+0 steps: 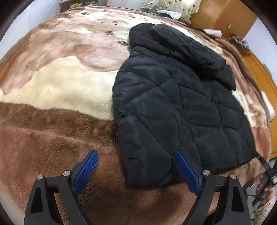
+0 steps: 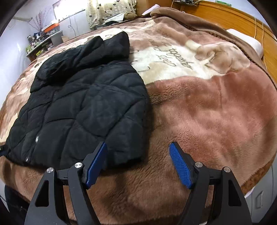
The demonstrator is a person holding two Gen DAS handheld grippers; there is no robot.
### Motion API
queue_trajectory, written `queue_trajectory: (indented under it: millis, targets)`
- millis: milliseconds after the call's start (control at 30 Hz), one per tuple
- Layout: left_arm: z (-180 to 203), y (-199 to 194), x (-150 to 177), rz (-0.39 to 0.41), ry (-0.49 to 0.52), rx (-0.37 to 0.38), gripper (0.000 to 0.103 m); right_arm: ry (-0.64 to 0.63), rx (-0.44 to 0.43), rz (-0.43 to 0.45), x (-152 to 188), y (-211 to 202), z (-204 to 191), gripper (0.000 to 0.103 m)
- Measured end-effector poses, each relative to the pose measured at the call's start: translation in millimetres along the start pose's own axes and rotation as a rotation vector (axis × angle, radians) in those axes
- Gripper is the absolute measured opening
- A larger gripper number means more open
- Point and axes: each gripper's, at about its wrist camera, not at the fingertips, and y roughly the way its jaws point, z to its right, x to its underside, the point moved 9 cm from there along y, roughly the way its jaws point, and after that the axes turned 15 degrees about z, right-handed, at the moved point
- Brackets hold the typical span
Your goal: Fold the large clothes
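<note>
Bed (image 1: pixel 52 138) fills both views, covered by a plush blanket (image 2: pixel 207 112) in brown, pink and cream with paw prints and cursive lettering; a wooden headboard (image 2: pixel 242 15) runs along its far side in the right wrist view, with a white pillow (image 2: pixel 251 43) just beside it; a cardboard box (image 1: pixel 223 15) stands past the bed's far corner in the left wrist view, and a cluttered shelf (image 2: pixel 43 43) stands against the wall in the right wrist view.

Black quilted jacket (image 1: pixel 181 103) lies flat on the blanket, front up with the zip closed, its hood (image 1: pixel 173 41) spread at the far end and its hem toward the cameras; 1 sleeve (image 1: pixel 147 147) is folded along the body's edge on the left side, its cuff reaching the near hem; in the right wrist view the other sleeve (image 2: pixel 121 124) lies the same way along the right side.

Left hand-held gripper (image 1: pixel 136 171) hangs above the near left corner of the jacket with its jaws spread wide and nothing between them; its right blue pad (image 1: pixel 187 173) overlaps the sleeve's cuff in the picture, its left pad (image 1: pixel 86 171) is over bare blanket; whether either touches the fabric cannot be told.

Right hand-held gripper (image 2: pixel 137 164) is likewise released, jaws wide apart and empty, above the jacket's near right corner; its left pad (image 2: pixel 96 166) sits at the edge of the hem, its right pad (image 2: pixel 181 167) over the blanket.
</note>
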Motion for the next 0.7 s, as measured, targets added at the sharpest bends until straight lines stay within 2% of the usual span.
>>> queue_trajectory:
  millis: [100, 200, 300, 367, 400, 433, 467, 500, 533, 600, 700]
  targets:
    - [2.6, 5.1, 1.7, 0.002, 0.003, -0.015, 0.090, -0.027, -0.020, 0.001, 0.5, 4.9, -3.2, 0.074]
    - [6.9, 14.5, 9.5, -0.027, 0.004, -0.026, 0.078, -0.032, -0.033, -0.022, 1.7, 13.5, -4.8, 0.074]
    - [8.2, 16.8, 13.2, -0.030, -0.008, -0.041, 0.075, -0.034, -0.054, -0.048, 3.0, 22.3, -8.2, 0.074]
    - [12.3, 18.0, 15.3, -0.041, -0.006, -0.029, 0.064, -0.030, -0.065, -0.049, 3.6, 23.5, -11.3, 0.074]
    - [13.7, 17.7, 15.8, -0.046, -0.005, -0.021, 0.055, -0.022, -0.075, -0.056, 4.5, 23.8, -13.3, 0.070]
    - [15.7, 16.9, 15.4, -0.048, 0.004, -0.028, 0.052, -0.019, -0.082, -0.061, 5.2, 23.9, -15.3, 0.056]
    - [17.3, 15.7, 14.4, -0.046, 0.019, -0.036, 0.049, -0.009, -0.088, -0.065, 5.5, 23.7, -16.7, 0.047]
    - [19.2, 14.0, 13.1, -0.043, 0.034, -0.041, 0.041, 0.003, -0.072, -0.068, 5.4, 23.0, -15.6, 0.038]
    - [21.6, 10.8, 11.2, -0.035, 0.045, -0.042, 0.035, 0.011, -0.075, -0.070, 4.8, 21.6, -16.4, 0.032]
    - [27.1, 1.4, 6.7, -0.016, 0.059, -0.026, 0.029, 0.005, -0.092, -0.054, 0.9, 15.3, -21.8, 0.023]
    - [32.7, -16.7, -0.8, 0.024, 0.078, -0.005, 0.026, -0.050, -0.103, -0.015, -7.3, 0.6, -30.8, 0.017]
